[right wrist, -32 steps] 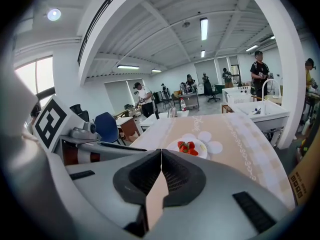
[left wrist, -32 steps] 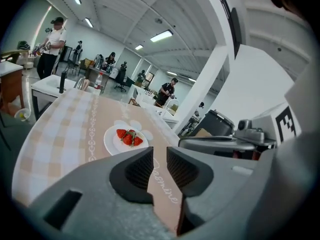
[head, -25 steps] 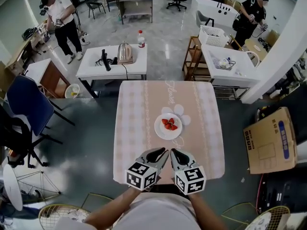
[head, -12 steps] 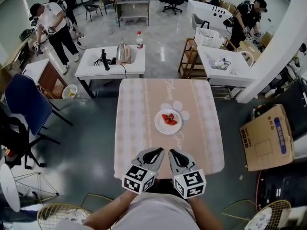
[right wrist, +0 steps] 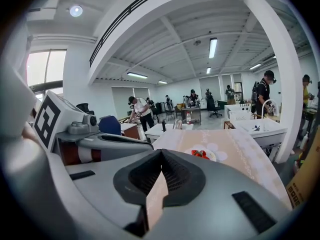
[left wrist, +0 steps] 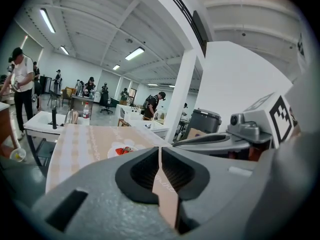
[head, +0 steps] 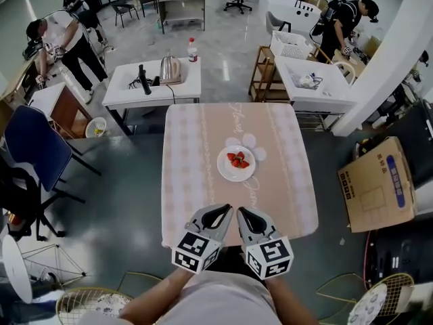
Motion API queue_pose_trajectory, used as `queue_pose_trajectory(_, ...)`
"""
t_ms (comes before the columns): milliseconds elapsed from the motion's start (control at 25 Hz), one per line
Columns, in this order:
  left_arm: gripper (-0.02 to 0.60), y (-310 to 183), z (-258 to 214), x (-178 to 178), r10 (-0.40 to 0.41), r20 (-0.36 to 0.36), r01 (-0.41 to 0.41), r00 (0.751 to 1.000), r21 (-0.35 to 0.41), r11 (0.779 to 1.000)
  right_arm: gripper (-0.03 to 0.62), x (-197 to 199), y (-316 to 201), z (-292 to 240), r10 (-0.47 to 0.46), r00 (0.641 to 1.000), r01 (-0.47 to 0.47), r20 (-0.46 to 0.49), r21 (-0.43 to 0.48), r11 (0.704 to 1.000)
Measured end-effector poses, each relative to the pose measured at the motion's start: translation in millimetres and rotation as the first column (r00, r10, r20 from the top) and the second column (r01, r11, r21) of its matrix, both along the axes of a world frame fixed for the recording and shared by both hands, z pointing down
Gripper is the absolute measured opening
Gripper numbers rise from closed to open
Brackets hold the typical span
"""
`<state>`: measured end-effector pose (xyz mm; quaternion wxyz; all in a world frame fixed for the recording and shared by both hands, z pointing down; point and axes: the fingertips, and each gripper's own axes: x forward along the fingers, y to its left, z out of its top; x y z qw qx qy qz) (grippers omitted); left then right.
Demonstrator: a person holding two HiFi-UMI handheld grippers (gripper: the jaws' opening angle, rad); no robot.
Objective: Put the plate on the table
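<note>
The plate sits on the surface, a little right of its middle, lying on a white flower print in the cloth. It is round, white and shallow, with a smooth rim, and it holds a small cluster of red strawberries. The surface is square and covered by a pale pink cloth with faint checked bands down both sides and two narrow lace-like stripes running away from the person.

Both tools hover at the near edge of the surface, well apart from the plate. The left hand-held gripper has its jaws drawn together: in its own view the two black ribbed pads meet at the tips, leaving only a thin slit with nothing in it. The right hand-held gripper is likewise closed and empty, its pads touching at the front. Each has a matte grey moulded shell, rounded like a beak, and carries a cube with black-and-white square markers at the back. They lie side by side, tips angled toward each other – near, but not touching.

Behind the pink surface stands a white rectangular table with a shiny metal kettle and a clear bottle with a red cap. A flat brown cardboard box rests on the glossy grey floor to the right, and a blue padded chair stands to the left.
</note>
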<state>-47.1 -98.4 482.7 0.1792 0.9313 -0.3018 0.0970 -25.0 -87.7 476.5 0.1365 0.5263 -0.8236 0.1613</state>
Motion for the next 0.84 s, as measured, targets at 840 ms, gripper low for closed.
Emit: queue_pose_trajectory(840, 0.014, -2.7, 6.1, -3.7, 0.004, -0.009, -0.004, 1.000, -0.027, 1.000, 0.003, -2.7, -0.6, 5.0, 0.013, 1.000, -0.013, -0.007, -0.020, 1.000)
